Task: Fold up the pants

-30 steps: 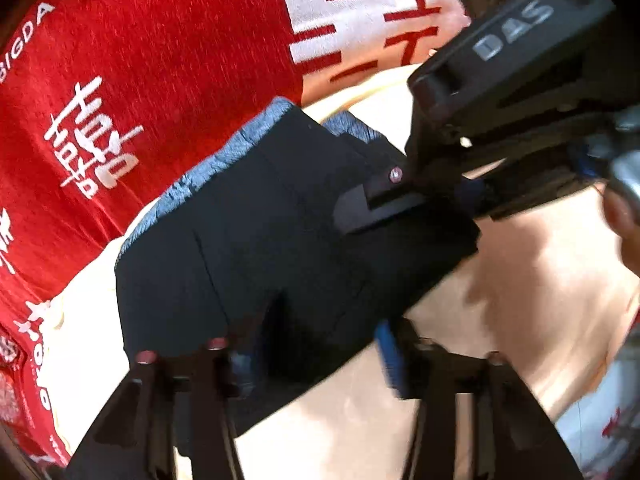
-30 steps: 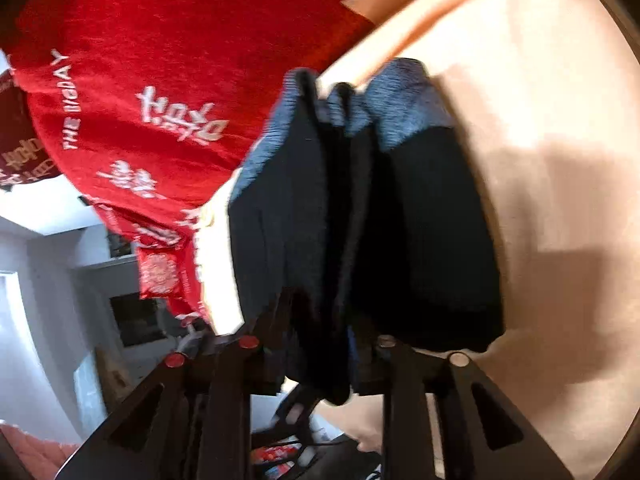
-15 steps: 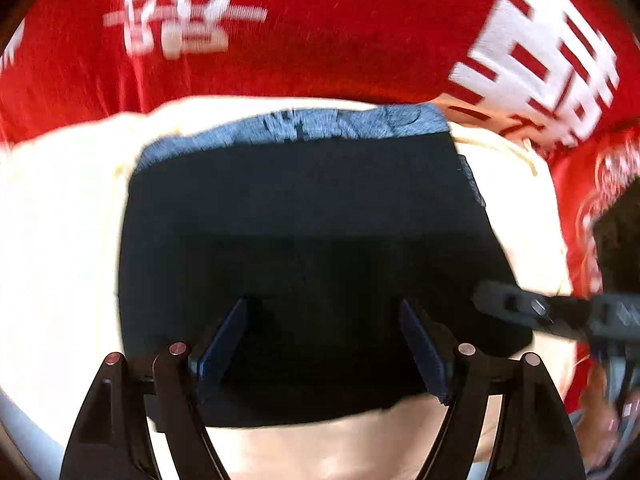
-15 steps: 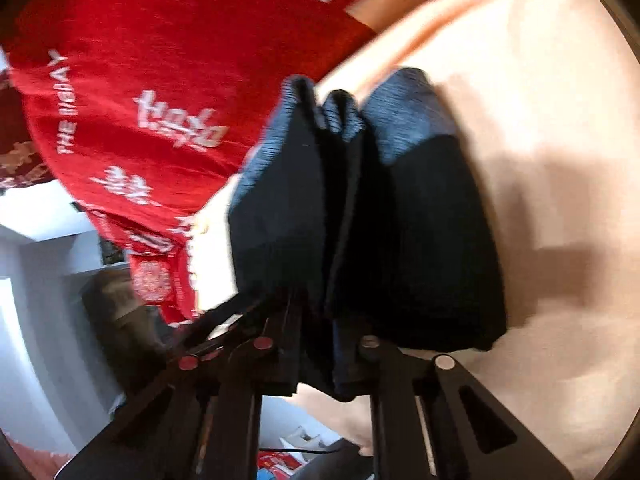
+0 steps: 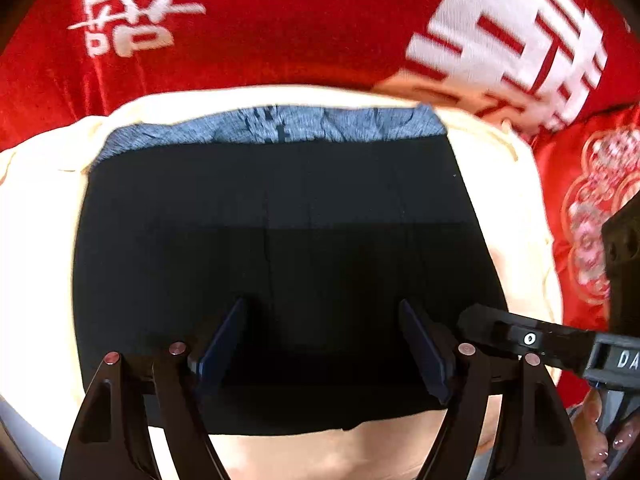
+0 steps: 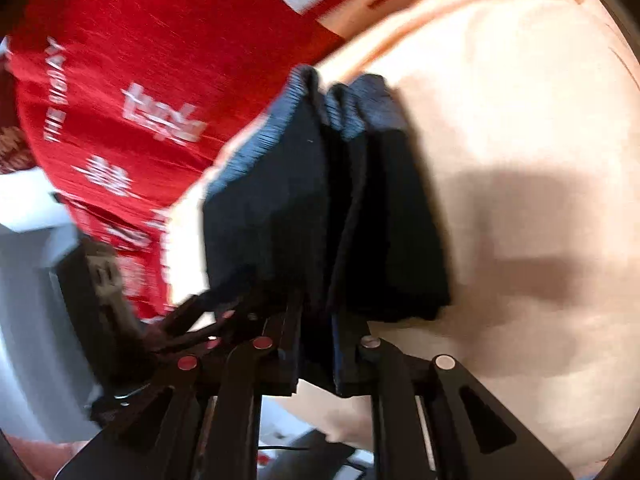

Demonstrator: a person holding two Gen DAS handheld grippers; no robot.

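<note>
I am hovering my left claw [image 5: 320,344], jaws apart and clamping nothing, over the near half of the pants [image 5: 280,240]; its jaws have just been opening, and only flat dark cloth shows between them, low in the middle of the frame. I judge I am freeing this hand to smooth or take the next fold. At lower right my right claw [image 6: 316,344] is pinching the pants' near edge, jaws together on the bunched layers, probably to keep the stack from sliding. In its own view the pants are running from bottom centre up to mid-frame. Farther off, the grey waistband [image 5: 272,126] is lying toward the top, on a cream cushion [image 5: 36,220], with a red blanket [image 5: 280,20] beyond.
</note>
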